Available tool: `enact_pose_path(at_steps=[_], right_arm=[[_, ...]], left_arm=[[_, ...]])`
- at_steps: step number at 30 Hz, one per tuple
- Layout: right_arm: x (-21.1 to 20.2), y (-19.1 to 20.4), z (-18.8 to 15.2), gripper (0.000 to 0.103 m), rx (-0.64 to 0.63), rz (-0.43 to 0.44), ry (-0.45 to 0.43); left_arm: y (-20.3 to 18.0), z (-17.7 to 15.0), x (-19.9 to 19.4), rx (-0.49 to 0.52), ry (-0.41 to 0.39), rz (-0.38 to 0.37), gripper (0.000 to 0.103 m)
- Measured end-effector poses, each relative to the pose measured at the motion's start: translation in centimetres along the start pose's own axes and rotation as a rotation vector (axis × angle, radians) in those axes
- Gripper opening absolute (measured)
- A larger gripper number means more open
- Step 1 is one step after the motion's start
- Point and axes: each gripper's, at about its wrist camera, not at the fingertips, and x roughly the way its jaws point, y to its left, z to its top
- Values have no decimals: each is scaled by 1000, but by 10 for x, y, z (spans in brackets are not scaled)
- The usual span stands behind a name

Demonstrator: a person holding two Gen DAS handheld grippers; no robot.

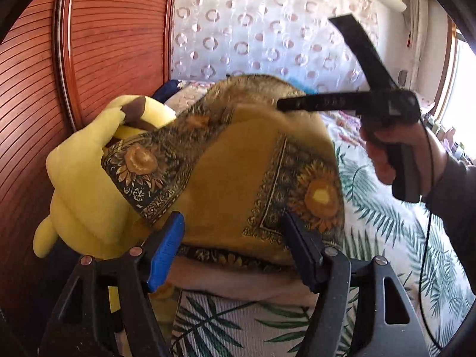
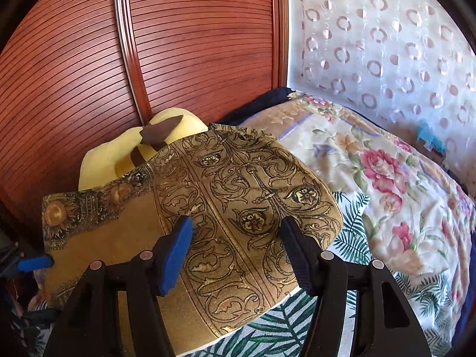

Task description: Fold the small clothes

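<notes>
A mustard-yellow garment (image 1: 238, 178) with sunflower borders and dark scrollwork (image 2: 238, 193) lies folded on the bed. In the left wrist view my left gripper (image 1: 233, 238) is open, its blue and black fingers standing either side of the garment's near edge without pressing it. In the right wrist view my right gripper (image 2: 236, 221) is also open and hovers over the scrollwork part, holding nothing. A hand holds the right gripper (image 1: 311, 62) beyond the garment, its jaws spread wide. The left gripper's blue pad (image 2: 32, 263) shows at the left edge.
A yellow plush toy (image 1: 80, 193) with brown-tipped ears (image 2: 157, 134) lies against the garment's left side, beside a slatted wooden panel (image 2: 178, 44). A palm-leaf sheet (image 1: 386, 223) covers the bed, a floral quilt (image 2: 386, 178) is heaped at the right, and a patterned curtain (image 1: 267, 29) hangs behind.
</notes>
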Motion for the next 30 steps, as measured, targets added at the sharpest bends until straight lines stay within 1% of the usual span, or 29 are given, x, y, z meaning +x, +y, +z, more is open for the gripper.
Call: enact_pose_path(at_steps=[2,5,6,8,10,12,15,19,21,23,27,30], right_arm=[[-3,2,1,64,8,-14,-7],[-16,8,-16,64,17,-29,-17],[-22,10,-18,64,14,-34,-21],[-36,15,-25,64,18,-45,-33],[-56,19,-32,64,34,-48,-57],[-77,22,-42,64,53,-54,-82],[-112,30,-59,64,72,-72,-117],[-158,39,-88,64,114,-93,-162],[-181,45,-104,64,124,-113,-180],[-201,51,-119,64,134,-131,-193],[-243,62,-151,64,168,-170,-222],[-270,71,-172,64,192,-202,-242]], left_arm=[[-1,-1,-2,4,-3,9,70],[-6,-2,-11,22,-14,25,70],[-9,-2,-14,29,-18,27,73],[-13,-3,-25,45,-34,28,74],[-20,-4,-36,62,-53,24,74],[-27,-4,-48,77,-74,18,78],[-39,-5,-65,106,-100,-1,78],[-58,-5,-86,140,-134,-24,78],[-68,-7,-99,157,-157,-39,83],[-78,-8,-111,171,-175,-52,83],[-94,-13,-131,191,-210,-64,89],[-104,-18,-143,206,-229,-77,90]])
